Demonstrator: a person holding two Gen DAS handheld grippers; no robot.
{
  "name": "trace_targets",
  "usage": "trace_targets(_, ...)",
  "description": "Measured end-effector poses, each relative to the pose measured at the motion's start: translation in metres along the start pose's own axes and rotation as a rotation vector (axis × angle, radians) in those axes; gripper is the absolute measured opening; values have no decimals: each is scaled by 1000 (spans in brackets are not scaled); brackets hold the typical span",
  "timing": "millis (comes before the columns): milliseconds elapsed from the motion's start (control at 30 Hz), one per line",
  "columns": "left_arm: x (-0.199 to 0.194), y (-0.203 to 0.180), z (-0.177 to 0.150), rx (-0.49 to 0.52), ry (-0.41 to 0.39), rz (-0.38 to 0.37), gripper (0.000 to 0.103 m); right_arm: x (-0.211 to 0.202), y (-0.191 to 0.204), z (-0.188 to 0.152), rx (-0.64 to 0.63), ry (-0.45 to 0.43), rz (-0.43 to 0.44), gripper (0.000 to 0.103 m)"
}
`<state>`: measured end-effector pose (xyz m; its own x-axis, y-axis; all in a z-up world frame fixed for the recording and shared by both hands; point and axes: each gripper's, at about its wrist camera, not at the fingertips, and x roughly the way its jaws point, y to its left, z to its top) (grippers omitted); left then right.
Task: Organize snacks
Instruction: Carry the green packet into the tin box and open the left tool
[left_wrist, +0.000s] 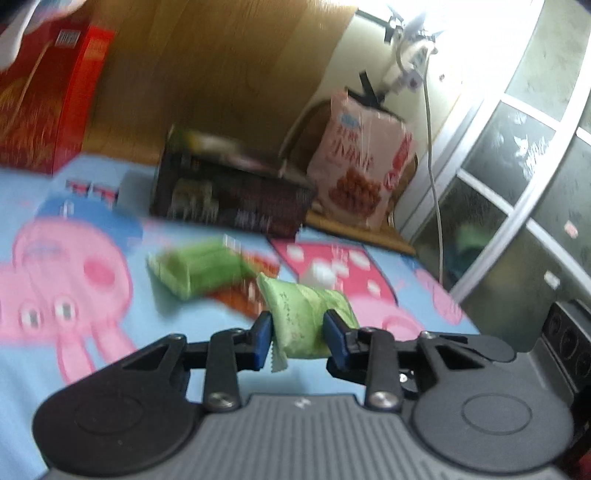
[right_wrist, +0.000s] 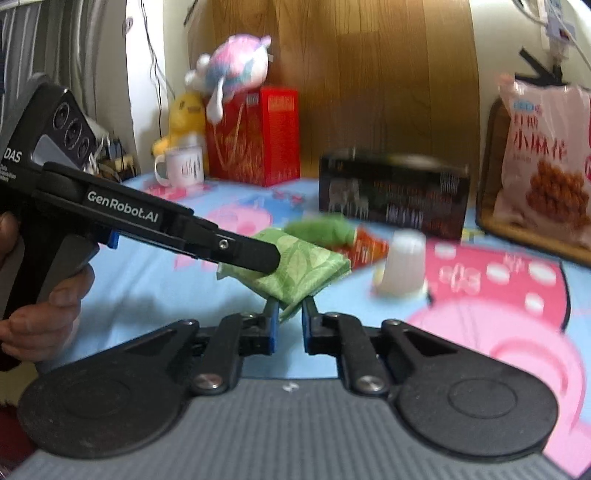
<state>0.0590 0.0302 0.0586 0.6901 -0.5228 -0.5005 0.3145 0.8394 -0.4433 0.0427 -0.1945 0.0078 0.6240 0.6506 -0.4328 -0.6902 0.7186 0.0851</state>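
My left gripper (left_wrist: 297, 332) is shut on a pale green snack packet (left_wrist: 308, 317), held above the cartoon tablecloth (left_wrist: 110, 295). The same packet, with a leaf print, shows in the right wrist view (right_wrist: 299, 269), where my right gripper (right_wrist: 288, 314) is also shut on its near corner. The left gripper's black body reaches in from the left to the packet. Another green packet (left_wrist: 195, 267) lies on an orange-red packet (left_wrist: 240, 299) on the cloth; both show in the right view, green (right_wrist: 325, 229) and orange-red (right_wrist: 369, 247).
A dark box (right_wrist: 395, 192) stands at the back centre. A large pink snack bag (right_wrist: 546, 162) leans in a wooden tray at the right. A red gift bag (right_wrist: 255, 140), plush toys, a white mug (right_wrist: 183, 166) and an upturned white cup (right_wrist: 402, 266) are also there.
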Motion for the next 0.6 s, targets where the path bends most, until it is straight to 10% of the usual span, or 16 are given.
trace_targets(600, 129, 25, 161, -15, -17, 138, 31, 112, -117, 133, 41, 45, -95, 15)
